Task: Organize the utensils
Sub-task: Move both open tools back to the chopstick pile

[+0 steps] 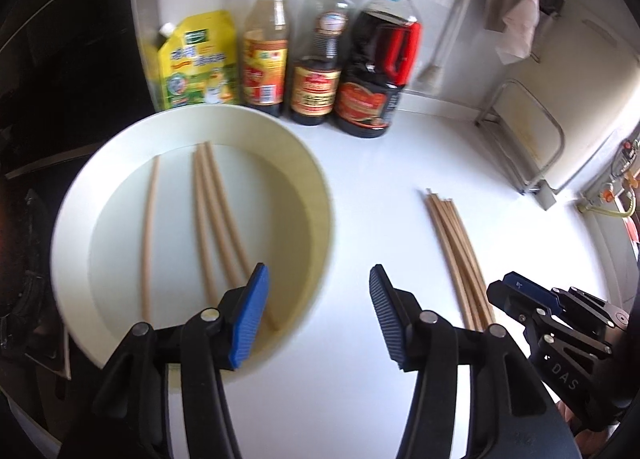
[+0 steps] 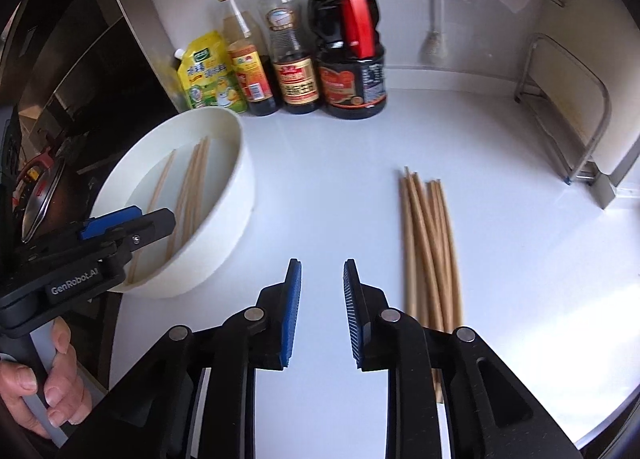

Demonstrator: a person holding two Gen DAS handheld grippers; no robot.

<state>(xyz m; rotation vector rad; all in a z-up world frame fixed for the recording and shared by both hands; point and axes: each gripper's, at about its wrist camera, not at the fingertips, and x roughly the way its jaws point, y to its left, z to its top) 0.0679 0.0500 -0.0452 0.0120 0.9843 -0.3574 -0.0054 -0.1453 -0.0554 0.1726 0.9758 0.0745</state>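
Chopsticks [image 2: 430, 243] lie bundled on the surface [image 2: 320, 199], just right of the empty, narrowly parted right hand-held gripper [image 2: 322, 279]. Only the left view shows the left hand-held gripper [image 1: 318, 283] gaping wider, empty, beside the bowl [image 1: 80, 211].

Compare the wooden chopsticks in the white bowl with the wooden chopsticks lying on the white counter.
The chopsticks in the white bowl are few, with one apart from the rest; the chopsticks on the counter form a larger tight bundle. The first lie inside the bowl, the second on the bare counter. Both look like plain tan wood.
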